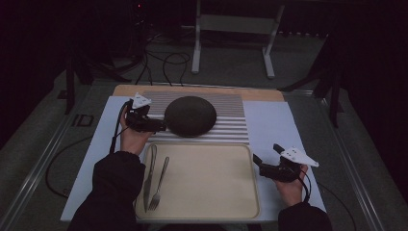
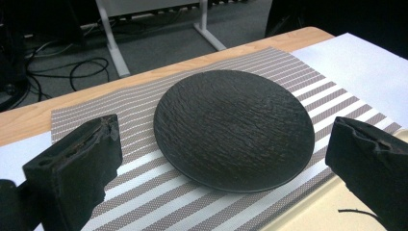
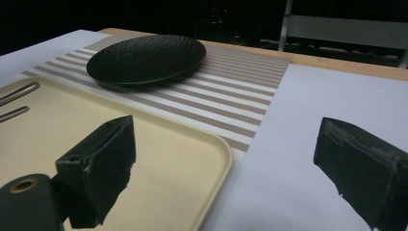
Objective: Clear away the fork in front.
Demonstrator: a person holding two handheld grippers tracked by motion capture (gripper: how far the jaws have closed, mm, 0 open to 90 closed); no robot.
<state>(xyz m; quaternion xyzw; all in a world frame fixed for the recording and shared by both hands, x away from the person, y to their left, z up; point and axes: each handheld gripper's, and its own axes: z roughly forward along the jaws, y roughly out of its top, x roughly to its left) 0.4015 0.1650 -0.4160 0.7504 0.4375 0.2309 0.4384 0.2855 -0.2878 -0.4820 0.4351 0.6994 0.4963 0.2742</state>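
The left gripper (image 1: pixel 153 125) hovers just beside the dark plate (image 1: pixel 190 115) on the striped mat (image 1: pixel 231 122), jaws spread wide, seemingly to take its rim. The right gripper (image 1: pixel 262 166) waits by the tray (image 1: pixel 207 178), jaws apart, holding nothing.

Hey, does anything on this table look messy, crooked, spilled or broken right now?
Nothing stands out. The black plate sits flat and whole on the striped placemat, and the knife and fork lie side by side at the left of the cream tray. No spills. Both grippers are open.
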